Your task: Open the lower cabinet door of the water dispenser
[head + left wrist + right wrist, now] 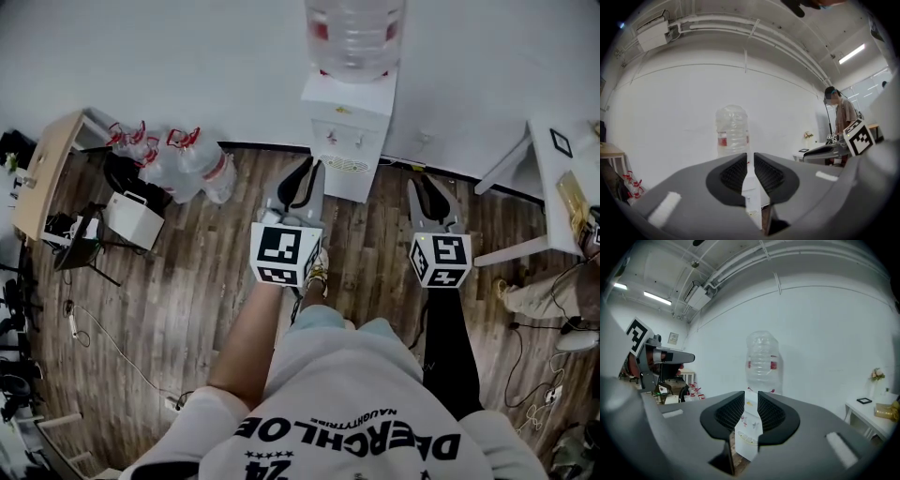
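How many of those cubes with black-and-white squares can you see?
2. The left cube sits on the left gripper; the right cube sits on the right gripper, both in front of the person. None seem hidden.

Floor: we see dark wooden planks, a thin cable trailing at left.
Clear jugs: we find them clustered against the white wall, red handles up.
Wooden desk: far left.
White table: far right.

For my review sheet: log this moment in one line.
left tool: open, empty | right tool: open, empty | water dispenser: ahead, untouched
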A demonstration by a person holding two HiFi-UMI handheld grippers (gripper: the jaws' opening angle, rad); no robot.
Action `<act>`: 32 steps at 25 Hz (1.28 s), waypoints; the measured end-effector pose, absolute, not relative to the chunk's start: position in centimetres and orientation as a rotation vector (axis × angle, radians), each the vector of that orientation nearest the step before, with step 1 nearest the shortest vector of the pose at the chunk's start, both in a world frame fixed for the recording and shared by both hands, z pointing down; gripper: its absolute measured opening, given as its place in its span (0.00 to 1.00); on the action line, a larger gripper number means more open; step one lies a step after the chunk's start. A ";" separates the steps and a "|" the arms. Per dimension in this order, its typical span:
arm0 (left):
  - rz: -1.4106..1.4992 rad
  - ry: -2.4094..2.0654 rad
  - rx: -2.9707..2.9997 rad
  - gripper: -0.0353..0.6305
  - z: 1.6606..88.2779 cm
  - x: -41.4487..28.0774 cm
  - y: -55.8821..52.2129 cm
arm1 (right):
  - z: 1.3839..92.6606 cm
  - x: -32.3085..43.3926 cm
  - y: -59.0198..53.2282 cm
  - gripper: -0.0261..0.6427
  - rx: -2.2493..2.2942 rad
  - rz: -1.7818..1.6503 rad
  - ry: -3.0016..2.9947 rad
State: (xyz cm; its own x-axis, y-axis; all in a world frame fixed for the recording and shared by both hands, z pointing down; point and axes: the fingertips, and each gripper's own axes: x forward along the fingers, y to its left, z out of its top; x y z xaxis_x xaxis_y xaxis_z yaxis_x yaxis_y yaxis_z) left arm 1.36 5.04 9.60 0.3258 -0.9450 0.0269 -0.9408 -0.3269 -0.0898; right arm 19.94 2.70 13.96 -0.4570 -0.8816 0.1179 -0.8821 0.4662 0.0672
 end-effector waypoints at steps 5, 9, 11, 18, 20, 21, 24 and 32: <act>-0.108 1.746 -2.515 0.14 9.7 1.4 0.8 | 14.6 19.6 -1.3 0.14 1.579 0.032 -2.553; -0.127 1.730 -2.543 0.14 10.0 0.8 -2.8 | 14.8 18.8 -4.6 0.14 1.583 0.042 -2.539; -0.129 1.723 -2.556 0.14 10.0 0.5 -4.5 | 14.8 18.4 -6.2 0.14 1.590 0.052 -2.531; -0.140 1.679 -2.601 0.14 9.7 -0.9 -11.1 | 14.6 16.9 -12.1 0.14 1.627 0.083 -2.495; -0.154 1.664 -2.614 0.14 9.9 -1.5 -13.0 | 14.6 16.4 -13.7 0.14 1.642 0.094 -2.483; -0.158 1.656 -2.621 0.14 9.9 -1.7 -14.0 | 14.6 16.2 -14.6 0.14 1.649 0.099 -2.478; -0.167 1.627 -2.639 0.14 9.9 -2.3 -16.6 | 14.8 15.4 -16.7 0.14 1.665 0.112 -2.465; -0.246 1.475 -2.716 0.14 12.1 -1.1 -21.2 | 17.8 15.0 -20.5 0.14 1.720 0.174 -2.397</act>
